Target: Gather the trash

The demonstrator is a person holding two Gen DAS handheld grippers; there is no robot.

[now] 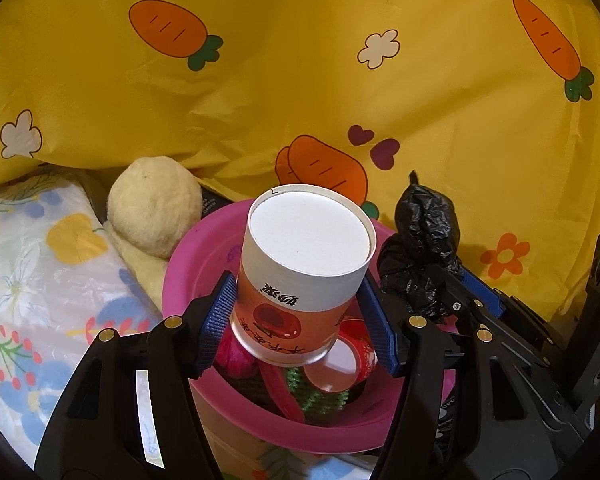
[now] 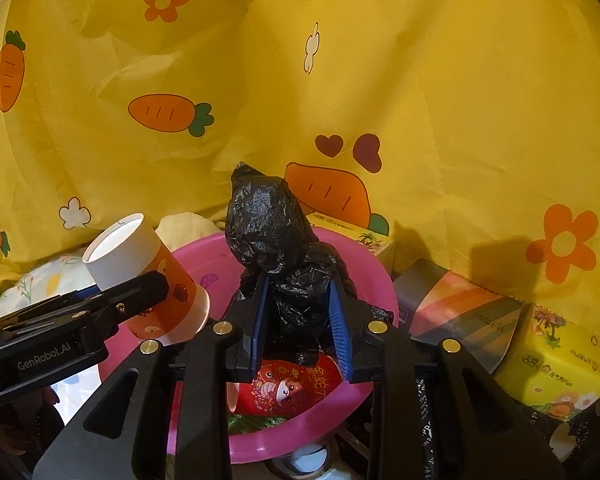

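Left tool (image 1: 296,322) grips a paper cup (image 1: 300,276), base up; right tool (image 2: 298,320) clamps a crumpled black bag (image 2: 280,240), both above the pink basin (image 2: 364,264)

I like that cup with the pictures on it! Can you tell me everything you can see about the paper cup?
The paper cup looks like thin cardboard, white at the bottom end, with an orange printed band showing cartoon pictures and dark writing. It is tipped over, its flat white base pointing up and away, its open mouth facing down. The left gripper holds it, blue pads pressing both sides. It hangs over the pink basin, beside the crumpled black bag.
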